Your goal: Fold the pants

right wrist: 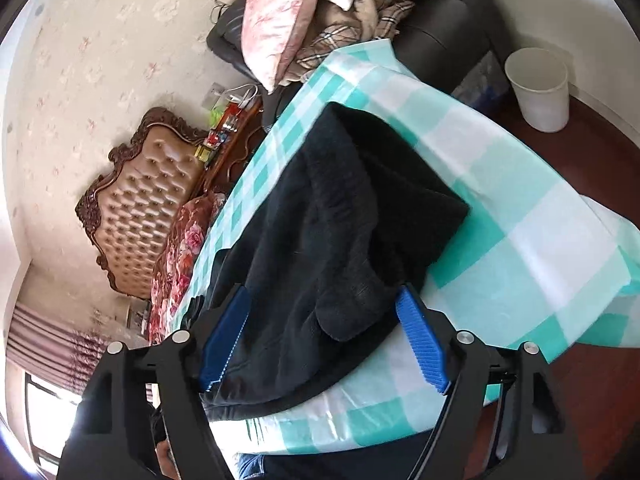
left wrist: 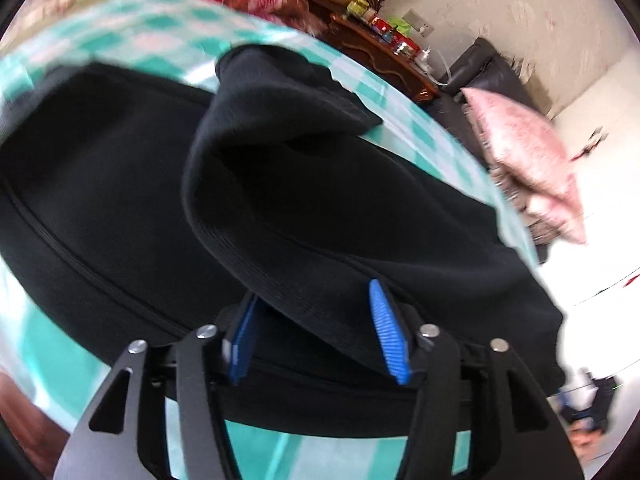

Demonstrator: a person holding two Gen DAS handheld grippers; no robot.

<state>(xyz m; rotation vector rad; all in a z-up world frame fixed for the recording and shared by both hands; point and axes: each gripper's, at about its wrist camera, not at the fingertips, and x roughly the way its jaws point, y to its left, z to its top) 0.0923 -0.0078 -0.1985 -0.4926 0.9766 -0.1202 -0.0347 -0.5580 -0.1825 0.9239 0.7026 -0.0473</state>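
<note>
Both grippers, left point(left wrist: 316, 332) and right point(right wrist: 324, 340), released over black pants point(right wrist: 340, 216); only right wrist view shows white bin point(right wrist: 538, 88).

I count one pair of black pants point(right wrist: 344, 220) at frame centre, one checked cloth point(right wrist: 520, 216) beneath, two pink pillows point(right wrist: 276, 12) at upper centre, one white bin point(right wrist: 538, 88) at upper right, one tufted headboard point(right wrist: 148, 196) at left.

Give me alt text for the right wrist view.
Black pants lie folded on a teal-and-white checked cloth, with the open right gripper straddling their near edge. A white bin stands on the floor beyond.
</note>
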